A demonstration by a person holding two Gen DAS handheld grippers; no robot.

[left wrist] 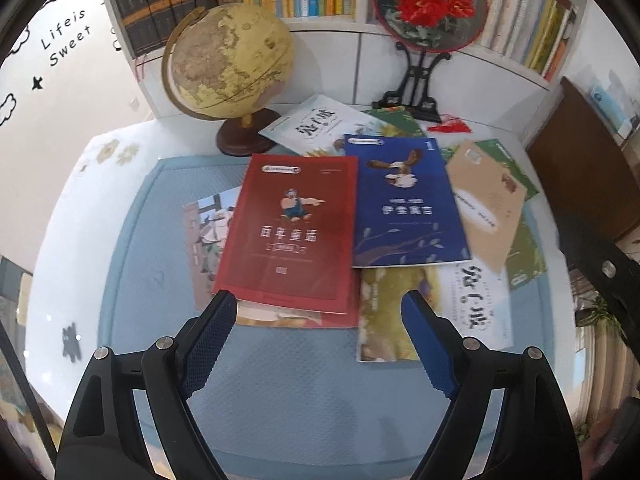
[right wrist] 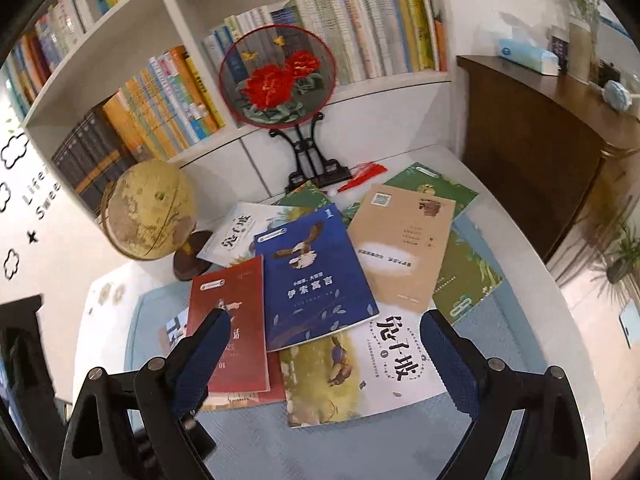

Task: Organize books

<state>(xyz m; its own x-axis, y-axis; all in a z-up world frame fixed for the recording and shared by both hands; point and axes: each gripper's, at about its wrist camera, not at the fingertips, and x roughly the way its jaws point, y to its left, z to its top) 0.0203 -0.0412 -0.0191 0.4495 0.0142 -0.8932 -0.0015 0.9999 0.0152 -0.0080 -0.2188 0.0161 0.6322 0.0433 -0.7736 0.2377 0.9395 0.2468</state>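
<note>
Bookshelves packed with upright volumes rise behind a white desk where a pale blue mat carries a loose spread of thin books. A red book lies left of centre, its right edge tucked under a blue book, which in turn overlaps a tan book and a white book with large black characters. A globe and an embroidered fan on a black stand sit at the desk's rear. The left gripper and right gripper both hover over the near edge of the spread, jaws spread wide, gripping nothing.
</note>
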